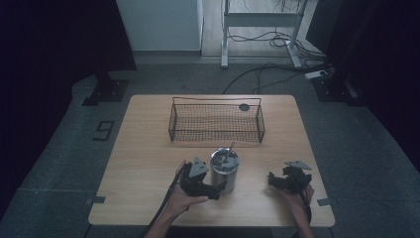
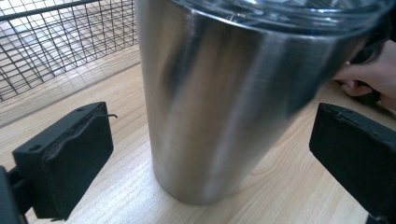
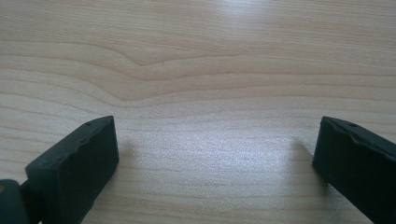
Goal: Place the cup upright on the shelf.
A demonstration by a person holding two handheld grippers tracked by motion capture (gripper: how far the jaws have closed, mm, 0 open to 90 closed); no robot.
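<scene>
- The steel cup (image 1: 224, 172) stands on the table (image 1: 148, 148), near my edge.
- The wire basket (image 1: 216, 120) sits behind it.
- My left gripper (image 1: 218, 191) is beside the cup; my right gripper (image 1: 273, 179) is well apart, rightward.

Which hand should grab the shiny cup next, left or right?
Probably left. The left gripper already has its open jaws on either side of the steel cup, not yet touching. The right gripper is open over bare table, well off to the cup's side.
</scene>
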